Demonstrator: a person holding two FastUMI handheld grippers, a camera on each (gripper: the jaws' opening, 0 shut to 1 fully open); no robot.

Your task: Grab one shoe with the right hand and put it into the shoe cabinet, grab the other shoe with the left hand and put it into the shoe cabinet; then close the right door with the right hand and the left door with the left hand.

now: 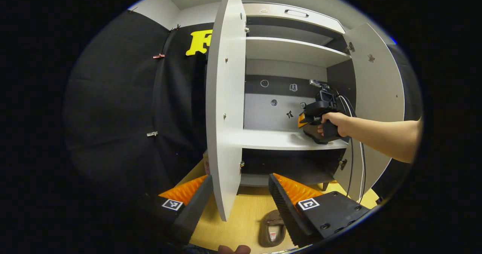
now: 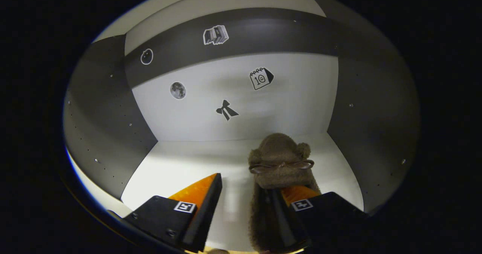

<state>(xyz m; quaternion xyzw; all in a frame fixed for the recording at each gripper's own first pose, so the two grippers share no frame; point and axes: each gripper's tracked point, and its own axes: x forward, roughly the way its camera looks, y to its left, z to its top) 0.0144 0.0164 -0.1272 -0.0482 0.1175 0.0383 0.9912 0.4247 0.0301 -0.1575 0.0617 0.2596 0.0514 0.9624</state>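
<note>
Left gripper view: left hand-held gripper (image 1: 241,193) low in front of a tall white shoe cabinet (image 1: 293,50) with both doors swung open, fingers spread wide and empty, the edge of the white left door (image 1: 225,107) standing between them. Below, on the pale wooden floor (image 1: 244,216), a brown fuzzy slipper-style shoe (image 1: 272,229) lying just beside the inner edge of the right-side finger, partly hidden by it, long axis running toward the cabinet. Farther off, a person's hand (image 1: 335,123) and bare forearm reaching in past the white right door (image 1: 378,107), holding the right hand-held gripper (image 1: 305,123) over the white middle shelf (image 1: 286,139).

Right gripper view: inside the cabinet compartment, white shelf floor (image 2: 180,171), grey side walls, small stickers on the back panel. A second brown fuzzy shoe (image 2: 278,178) resting on the shelf toward its right side, long axis running straight away from the camera, rounded toe pointing at the back panel, two small ear-like bumps and thin toy glasses across the front. Right hand-held gripper (image 2: 246,201) parted, its right-side finger (image 2: 290,208) sitting inside the shoe's opening against the wall, the left-side finger (image 2: 205,197) well apart from the shoe over bare shelf, so not clamped on it.
</note>
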